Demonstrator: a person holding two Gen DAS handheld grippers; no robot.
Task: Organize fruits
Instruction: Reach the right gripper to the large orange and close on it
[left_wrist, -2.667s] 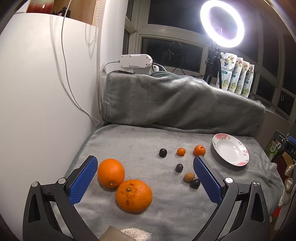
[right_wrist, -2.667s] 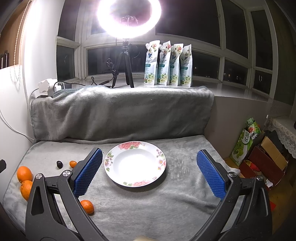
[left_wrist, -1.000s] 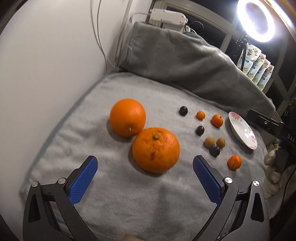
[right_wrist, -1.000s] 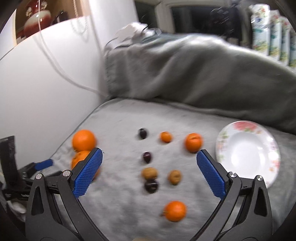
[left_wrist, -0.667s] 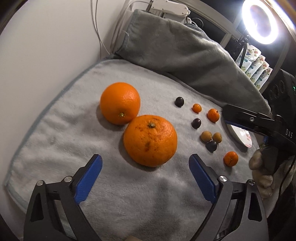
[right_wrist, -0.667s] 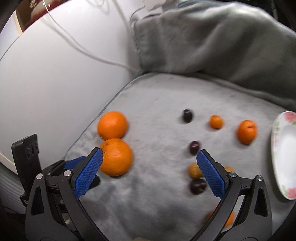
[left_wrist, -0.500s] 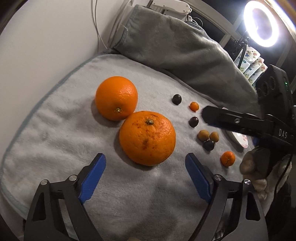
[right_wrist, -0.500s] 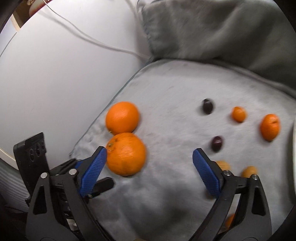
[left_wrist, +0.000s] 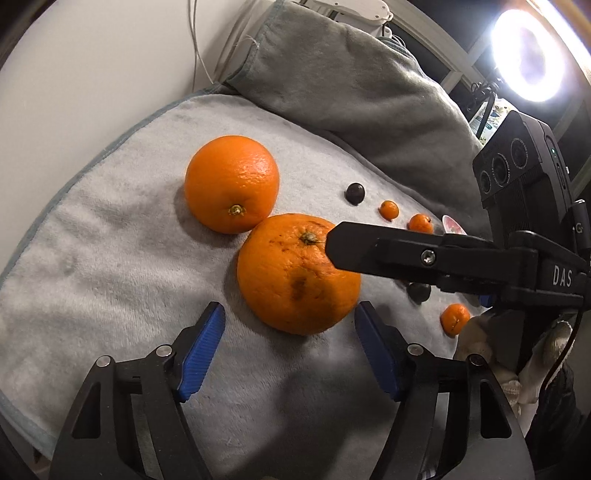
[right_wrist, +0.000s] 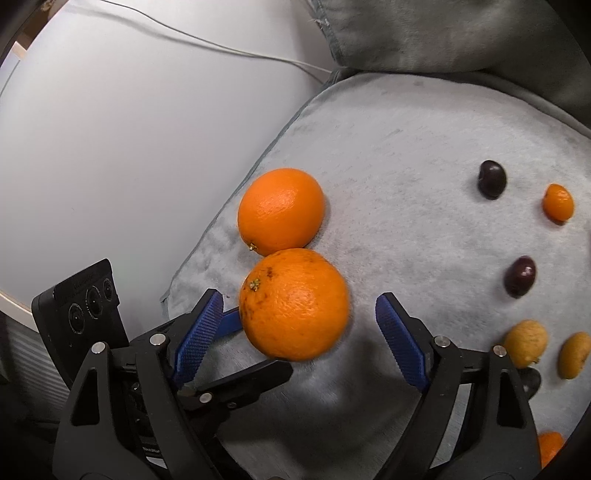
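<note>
Both sets of jaws have just been closing, and both are aimed at the same fruit: the near orange (left_wrist: 297, 273). Neither has hold of anything yet.

The left gripper (left_wrist: 290, 349) has its jaws about half open. The near orange lies straight ahead of them and just beyond the blue pads (left_wrist: 201, 347), not yet between them, with a strip of grey blanket (left_wrist: 110, 266) showing on either side.

The right gripper (right_wrist: 299, 338) comes in from the orange's other side with its jaws set wider. In its own view the near orange (right_wrist: 295, 302) sits in the gap between them. The left-hand pad (right_wrist: 197, 332) looks just beside the peel and the right-hand pad stands clear. Whether any pad touches I cannot tell.

By my judgement the right gripper is the nearer to a grip, since the fruit is already within its span. The left one's finger passes underneath in that view, so the two could collide.

The near orange is round, with no long axis to line up on, and its stem end faces up.

The far orange (left_wrist: 232, 184) touches it on the wall side. The small fruits (right_wrist: 491, 179) lie well apart on the opposite side.
</note>
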